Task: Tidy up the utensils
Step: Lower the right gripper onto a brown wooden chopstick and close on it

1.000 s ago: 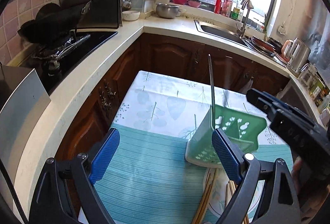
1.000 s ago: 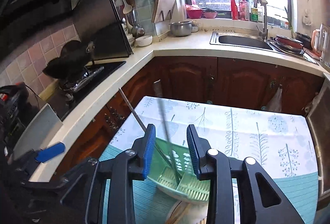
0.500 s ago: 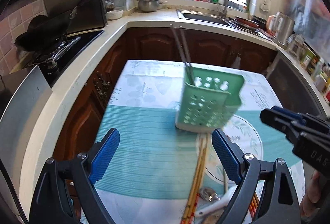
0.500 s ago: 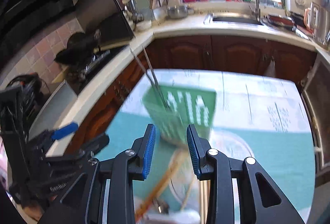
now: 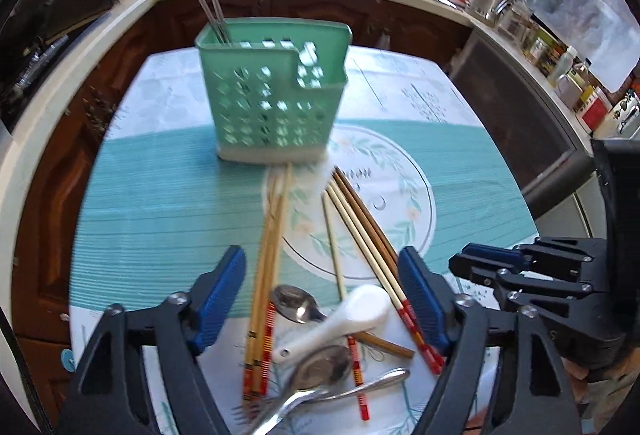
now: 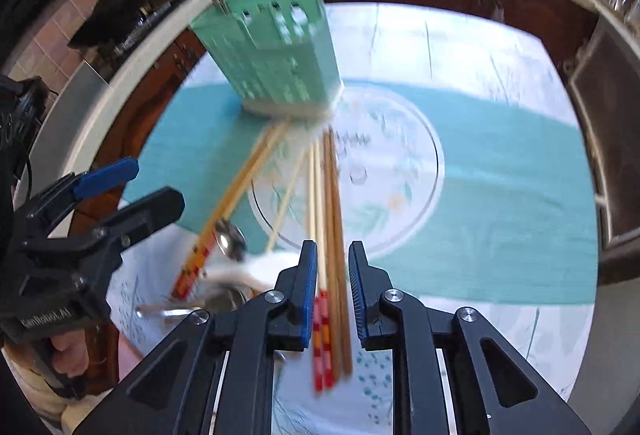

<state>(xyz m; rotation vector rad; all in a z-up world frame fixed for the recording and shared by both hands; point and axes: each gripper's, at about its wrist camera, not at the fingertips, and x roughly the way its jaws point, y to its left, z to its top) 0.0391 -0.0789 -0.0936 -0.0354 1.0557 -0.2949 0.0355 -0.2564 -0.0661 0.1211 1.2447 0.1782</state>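
While both tongs hang open, chopsticks [image 6: 332, 219] lie loose on surface [image 5: 168, 195].
Right tongs [image 6: 333, 287] straddle chopsticks w/o touching; left tongs [image 5: 322, 287] over spoons [image 5: 340, 319]; basket [image 5: 276, 95] upright behind.

Left wrist view sits low and close over the utensil pile [image 5: 320, 339], facing the green caddy [image 5: 276, 95]. Right wrist view looks steeply down along the chopsticks [image 6: 330, 235], apparently slightly higher; blurred. Both share caddy, table [image 5: 160, 203], each other's gripper.
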